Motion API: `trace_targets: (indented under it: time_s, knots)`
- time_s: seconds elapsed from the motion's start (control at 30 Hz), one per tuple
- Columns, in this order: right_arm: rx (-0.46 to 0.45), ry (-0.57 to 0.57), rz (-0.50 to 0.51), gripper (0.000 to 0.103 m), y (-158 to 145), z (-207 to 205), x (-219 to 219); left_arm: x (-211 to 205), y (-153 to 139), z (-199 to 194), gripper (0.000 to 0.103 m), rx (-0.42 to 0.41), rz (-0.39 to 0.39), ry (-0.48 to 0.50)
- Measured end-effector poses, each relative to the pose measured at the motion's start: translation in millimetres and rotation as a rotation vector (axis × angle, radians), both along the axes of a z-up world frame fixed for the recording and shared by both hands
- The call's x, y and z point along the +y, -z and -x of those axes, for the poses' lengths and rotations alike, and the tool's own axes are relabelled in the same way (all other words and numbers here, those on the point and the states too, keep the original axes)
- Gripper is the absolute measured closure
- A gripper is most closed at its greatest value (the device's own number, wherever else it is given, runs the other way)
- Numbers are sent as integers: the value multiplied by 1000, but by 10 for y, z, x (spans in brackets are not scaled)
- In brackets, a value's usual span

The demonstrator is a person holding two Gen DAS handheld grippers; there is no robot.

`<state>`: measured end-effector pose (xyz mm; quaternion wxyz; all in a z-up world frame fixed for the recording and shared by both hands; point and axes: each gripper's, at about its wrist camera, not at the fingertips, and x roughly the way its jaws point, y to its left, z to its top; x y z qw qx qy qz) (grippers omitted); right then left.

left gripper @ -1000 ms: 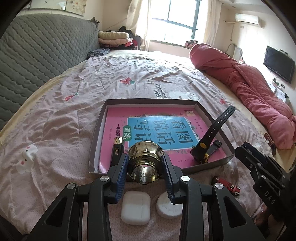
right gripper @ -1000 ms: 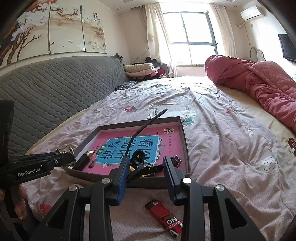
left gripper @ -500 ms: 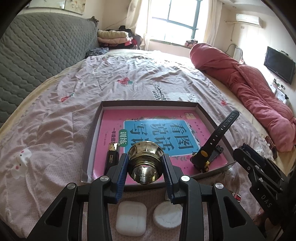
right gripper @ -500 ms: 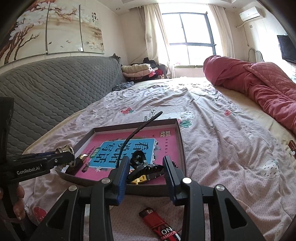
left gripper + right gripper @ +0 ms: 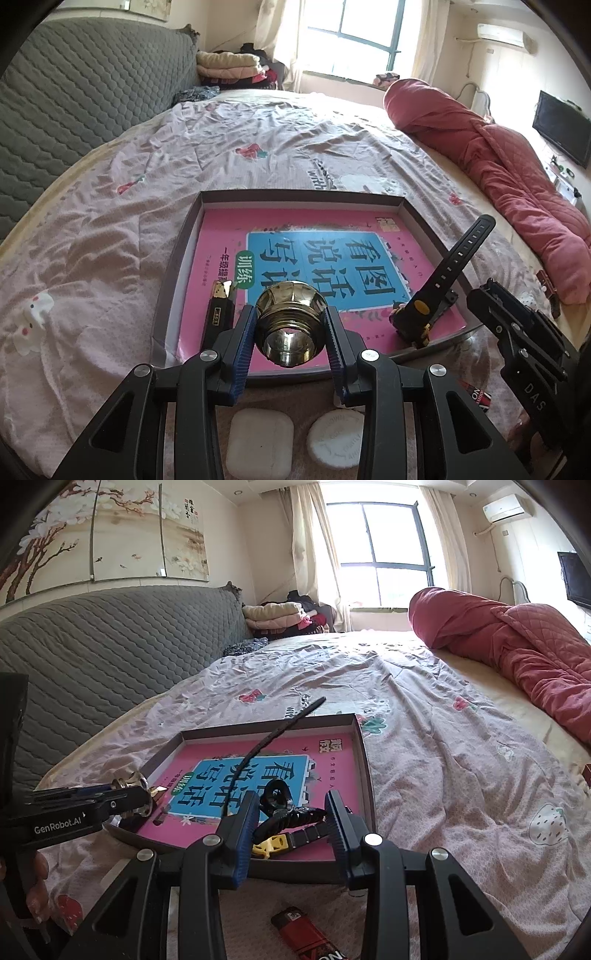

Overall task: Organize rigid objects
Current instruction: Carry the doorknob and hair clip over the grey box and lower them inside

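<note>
Nearest to me, a white rounded-square plastic case (image 5: 259, 448) and a white round plastic lid (image 5: 335, 438) are lying side by side on the pink patterned bedsheet (image 5: 92, 273), just short of the tray's near wall. A red and black lighter (image 5: 308, 936) is resting on the same sheet near the right claw, its far end cut off by the frame edge.

The left claw (image 5: 290, 334) is clenching a shiny brass door knob (image 5: 290, 325) between its blue-ribbed fingers (image 5: 242, 354), holding it over the near edge of the shallow grey cardboard tray (image 5: 419, 221). The right claw (image 5: 291, 829) is standing released, jaws apart, with the tangled black watch just beyond it.

Inside the tray a pink and blue workbook with Chinese lettering (image 5: 321, 258) is covering most of the floor. A black lighter with a gold cap (image 5: 218, 314) is lying on its left part, partly hidden behind the left finger. The black rubber-strapped watch with yellow details (image 5: 424, 314) is sitting at the right near corner, one strap sticking up at a slant above the tray wall.

Farther back, a rolled red quilted blanket (image 5: 498, 158) is stretching along the right side of the bed, a grey quilted headboard (image 5: 110, 653) is running along the left, and folded clothes (image 5: 277, 614) are piling up near the bright window (image 5: 384, 554). The small print on the workbook is too fine to read.
</note>
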<state>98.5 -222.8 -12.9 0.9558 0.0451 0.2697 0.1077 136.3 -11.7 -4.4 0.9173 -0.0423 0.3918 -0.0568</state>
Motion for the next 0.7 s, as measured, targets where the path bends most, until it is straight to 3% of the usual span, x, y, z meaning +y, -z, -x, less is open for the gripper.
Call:
trace_targets:
  time_s: [0.7]
  knots:
    - [99, 6, 40, 66, 243, -228, 21, -151, 228, -195, 66, 70, -14, 31]
